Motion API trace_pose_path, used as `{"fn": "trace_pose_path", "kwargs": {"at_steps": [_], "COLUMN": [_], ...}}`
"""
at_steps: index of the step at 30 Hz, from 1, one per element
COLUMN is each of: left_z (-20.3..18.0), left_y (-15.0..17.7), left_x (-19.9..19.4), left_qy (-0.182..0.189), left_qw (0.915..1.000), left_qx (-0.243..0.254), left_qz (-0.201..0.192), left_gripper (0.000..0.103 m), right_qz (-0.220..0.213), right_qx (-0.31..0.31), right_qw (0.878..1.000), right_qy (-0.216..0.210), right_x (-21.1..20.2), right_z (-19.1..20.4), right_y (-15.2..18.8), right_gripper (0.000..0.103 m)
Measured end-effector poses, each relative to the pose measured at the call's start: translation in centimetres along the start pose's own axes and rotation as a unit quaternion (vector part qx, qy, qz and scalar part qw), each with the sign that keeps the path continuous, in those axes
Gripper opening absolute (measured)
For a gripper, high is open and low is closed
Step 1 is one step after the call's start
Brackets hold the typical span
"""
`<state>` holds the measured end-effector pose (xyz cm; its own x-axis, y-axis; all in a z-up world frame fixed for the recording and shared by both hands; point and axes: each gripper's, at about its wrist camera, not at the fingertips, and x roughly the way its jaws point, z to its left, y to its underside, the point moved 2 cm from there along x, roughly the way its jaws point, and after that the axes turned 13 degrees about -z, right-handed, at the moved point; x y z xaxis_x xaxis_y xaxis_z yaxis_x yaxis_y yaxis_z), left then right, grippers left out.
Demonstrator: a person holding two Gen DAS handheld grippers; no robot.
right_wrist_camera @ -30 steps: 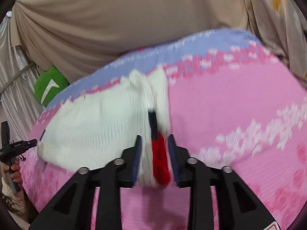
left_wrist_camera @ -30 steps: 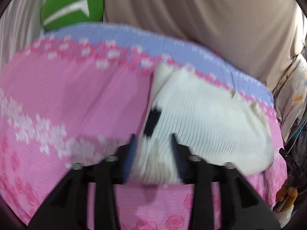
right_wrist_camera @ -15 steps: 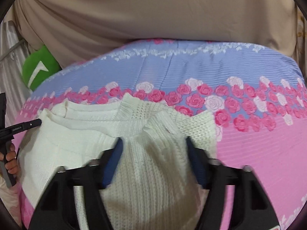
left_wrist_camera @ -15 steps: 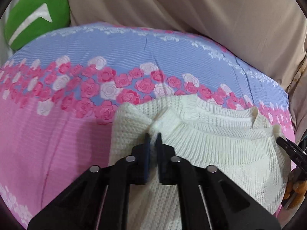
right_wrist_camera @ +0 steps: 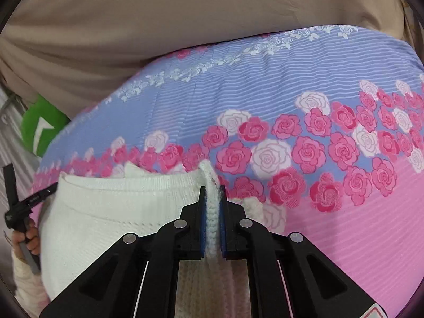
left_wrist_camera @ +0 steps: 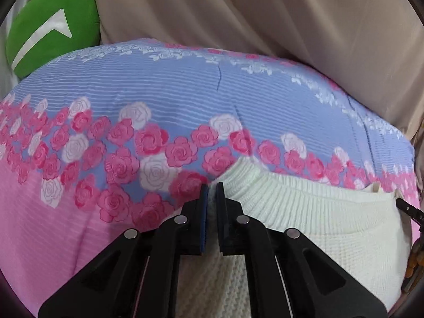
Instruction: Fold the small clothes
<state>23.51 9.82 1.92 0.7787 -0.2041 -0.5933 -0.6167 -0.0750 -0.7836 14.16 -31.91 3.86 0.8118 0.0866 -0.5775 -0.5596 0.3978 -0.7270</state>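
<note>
A small cream knitted sweater [left_wrist_camera: 318,222] lies on a bed sheet printed with pink roses [left_wrist_camera: 148,143]. My left gripper [left_wrist_camera: 212,188] is shut on the sweater's left edge, with knit pinched between the blue pads. In the right wrist view the sweater [right_wrist_camera: 119,212] spreads to the left, and my right gripper [right_wrist_camera: 212,190] is shut on its ribbed right edge. The ribbed band of the sweater runs between the two grippers. The other gripper's tip shows at the frame edge in each view [right_wrist_camera: 31,198].
A green cushion with a white mark [left_wrist_camera: 50,26] sits at the back left of the bed. A beige curtain [left_wrist_camera: 265,13] hangs behind the bed. The sheet [right_wrist_camera: 344,212] extends pink to the right and blue toward the back.
Both grippers carried the sweater edge toward the rose border. The right gripper, open half a second ago, has closed on the ribbed edge. The left stayed shut.
</note>
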Motion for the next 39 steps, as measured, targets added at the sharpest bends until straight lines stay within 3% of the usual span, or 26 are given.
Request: {"fn": "trace_pose_path", "kwargs": {"at_steps": [3, 4, 5, 7, 10, 13, 16, 19, 24, 25, 27, 31, 34, 37, 39], "left_z": [0.3, 0.5, 0.4, -0.5, -4.0, -8.1, -9.6, -7.4, -1.4, -0.4, 0.5, 0.0, -1.1, -1.9, -2.3], "left_y": [-0.5, -0.6, -0.5, 0.0, 2.2, 6.2, 10.3, 12.7, 13.5, 13.9, 14.6, 14.6, 12.9, 9.7, 7.2], "left_x": [-2.0, -3.6, -5.4, -9.1, -13.1, -14.2, -13.2, -12.7, -15.2, -15.4, -15.6, -16.9, -17.9, -17.6, -16.4], "left_qy": [-0.026, -0.036, -0.029, 0.001, 0.035, 0.068, 0.069, 0.049, -0.012, -0.007, -0.006, -0.015, 0.004, 0.012, 0.009], "left_qw": [0.9996, 0.9989, 0.9986, 0.9974, 0.9951, 0.9922, 0.9914, 0.9938, 0.9974, 0.9982, 0.9986, 0.999, 0.9993, 0.9989, 0.9982], "left_qx": [0.004, 0.002, -0.001, 0.002, 0.046, 0.09, 0.111, 0.098, 0.07, 0.055, 0.044, 0.038, 0.036, 0.03, 0.027], "left_qz": [-0.014, -0.029, -0.044, -0.073, -0.08, -0.051, -0.002, 0.021, 0.014, 0.022, 0.029, 0.02, -0.001, -0.033, -0.053], "left_gripper": [0.024, 0.038, 0.045, 0.046, 0.047, 0.047, 0.047, 0.046, 0.04, 0.039, 0.036, 0.035, 0.039, 0.05, 0.059], "right_qz": [-0.059, -0.076, -0.086, -0.095, -0.06, 0.001, 0.035, 0.033, 0.008, 0.004, 0.003, -0.007, -0.037, -0.083, -0.091], "right_qx": [-0.017, -0.033, -0.045, -0.081, -0.123, -0.163, -0.196, -0.181, -0.09, -0.066, -0.01, -0.01, -0.03, -0.056, -0.066], "right_qw": [0.997, 0.996, 0.995, 0.992, 0.986, 0.973, 0.965, 0.974, 0.996, 0.998, 1.0, 1.0, 0.999, 0.995, 0.994], "right_qy": [0.044, 0.039, 0.03, -0.009, -0.09, -0.166, -0.172, -0.133, 0.009, 0.021, 0.012, 0.024, 0.016, 0.01, 0.013], "right_x": [-3.8, -5.5, -6.6, -9.3, -10.2, -9.7, -8.9, -9.3, -12.6, -13.4, -14.8, -16.0, -16.1, -15.4, -13.4], "right_z": [0.8, 1.8, 2.7, 6.5, 12.4, 18.1, 20.1, 17.1, 4.9, 2.5, -0.8, -0.7, 1.2, 3.4, 4.1], "right_y": [-0.8, -0.7, -0.7, 1.1, 5.7, 12.1, 16.5, 17.1, 15.7, 15.7, 16.0, 15.6, 13.3, 9.5, 7.0], "right_gripper": [0.018, 0.019, 0.019, 0.019, 0.019, 0.019, 0.019, 0.01, 0.006, 0.0, 0.0, 0.001, 0.017, 0.058, 0.061]}}
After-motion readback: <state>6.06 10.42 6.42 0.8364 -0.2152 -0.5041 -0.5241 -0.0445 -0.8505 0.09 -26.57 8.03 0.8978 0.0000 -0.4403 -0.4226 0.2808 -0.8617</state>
